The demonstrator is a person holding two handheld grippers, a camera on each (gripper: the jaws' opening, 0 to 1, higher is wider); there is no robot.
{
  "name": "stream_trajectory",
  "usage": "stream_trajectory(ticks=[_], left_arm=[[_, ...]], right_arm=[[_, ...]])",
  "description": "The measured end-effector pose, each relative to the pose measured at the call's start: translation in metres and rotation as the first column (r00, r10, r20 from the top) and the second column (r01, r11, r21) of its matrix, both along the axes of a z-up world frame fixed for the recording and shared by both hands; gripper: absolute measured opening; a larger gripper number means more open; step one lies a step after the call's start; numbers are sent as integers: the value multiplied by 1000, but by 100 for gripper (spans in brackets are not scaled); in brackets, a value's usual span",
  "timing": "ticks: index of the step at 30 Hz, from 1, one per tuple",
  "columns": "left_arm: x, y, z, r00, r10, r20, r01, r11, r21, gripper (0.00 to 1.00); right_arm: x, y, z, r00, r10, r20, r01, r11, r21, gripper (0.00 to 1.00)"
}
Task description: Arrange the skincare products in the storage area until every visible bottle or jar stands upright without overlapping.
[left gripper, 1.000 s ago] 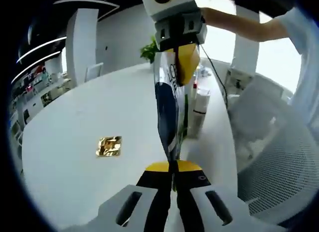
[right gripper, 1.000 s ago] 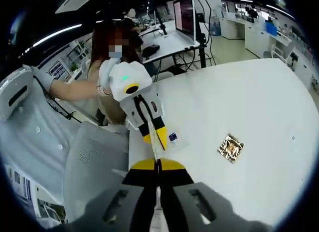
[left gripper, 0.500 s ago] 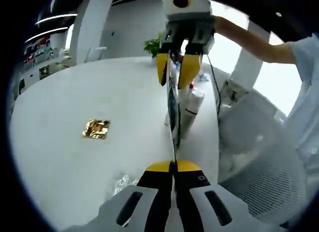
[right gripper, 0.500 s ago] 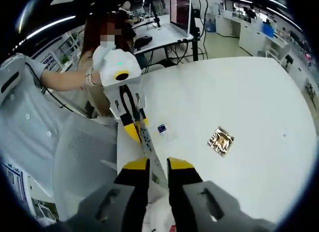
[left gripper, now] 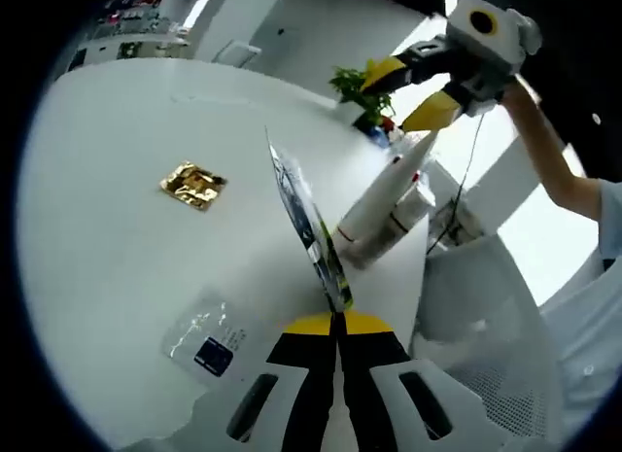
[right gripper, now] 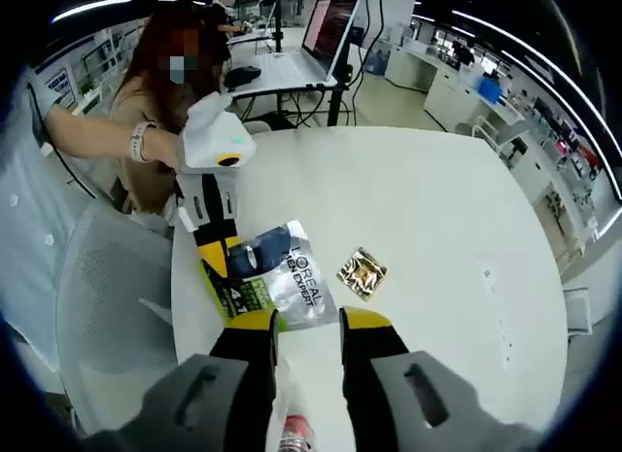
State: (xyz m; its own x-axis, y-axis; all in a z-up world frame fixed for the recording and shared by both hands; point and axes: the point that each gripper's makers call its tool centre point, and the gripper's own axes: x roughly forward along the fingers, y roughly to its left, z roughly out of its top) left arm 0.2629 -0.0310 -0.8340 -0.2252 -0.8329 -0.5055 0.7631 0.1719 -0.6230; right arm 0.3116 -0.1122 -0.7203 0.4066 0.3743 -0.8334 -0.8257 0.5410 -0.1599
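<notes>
My left gripper (left gripper: 337, 321) is shut on the lower edge of a silver and blue L'Oreal pouch (left gripper: 309, 228), seen edge-on and slanting over the white table (left gripper: 107, 228). In the right gripper view the same pouch (right gripper: 282, 277) shows its printed face, held by the left gripper (right gripper: 219, 265) just above the table. My right gripper (right gripper: 309, 326) is open with nothing between its jaws, a little back from the pouch; it also hangs at the upper right (left gripper: 403, 94). Two white tubes (left gripper: 381, 209) with red bands sit beside the pouch near the table's edge.
A gold foil sachet (left gripper: 194, 185) (right gripper: 362, 273) lies flat mid-table. A clear packet with a blue label (left gripper: 209, 340) lies near my left jaws. A red-topped bottle (right gripper: 293, 434) shows below the right jaws. A grey mesh chair (right gripper: 107, 306), a seated person and a green plant (left gripper: 362, 86) border the table.
My right gripper has opened, let go of the pouch's top and drawn away. The left gripper keeps hold and has tilted the pouch down toward the table.
</notes>
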Motion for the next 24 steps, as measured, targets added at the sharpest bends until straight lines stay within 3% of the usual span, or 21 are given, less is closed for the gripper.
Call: stream_trajectory(ticks=[5,17,24], left_arm=[[-1,-4,-7,996,33,-87,-30,999,32,0],[-7,-14,-17,990,47,-132,-40,997,60,0],[-9,-20,-20,988,53,-144,-43,997,68,0]], right_arm=[[-16,12,-1,999,44,21,-43,998,-54,27],[-42,36,-13,993,108,46,-99,981,-164,30],[-56,42,-37,993,116,18,-110,977,-184,29]])
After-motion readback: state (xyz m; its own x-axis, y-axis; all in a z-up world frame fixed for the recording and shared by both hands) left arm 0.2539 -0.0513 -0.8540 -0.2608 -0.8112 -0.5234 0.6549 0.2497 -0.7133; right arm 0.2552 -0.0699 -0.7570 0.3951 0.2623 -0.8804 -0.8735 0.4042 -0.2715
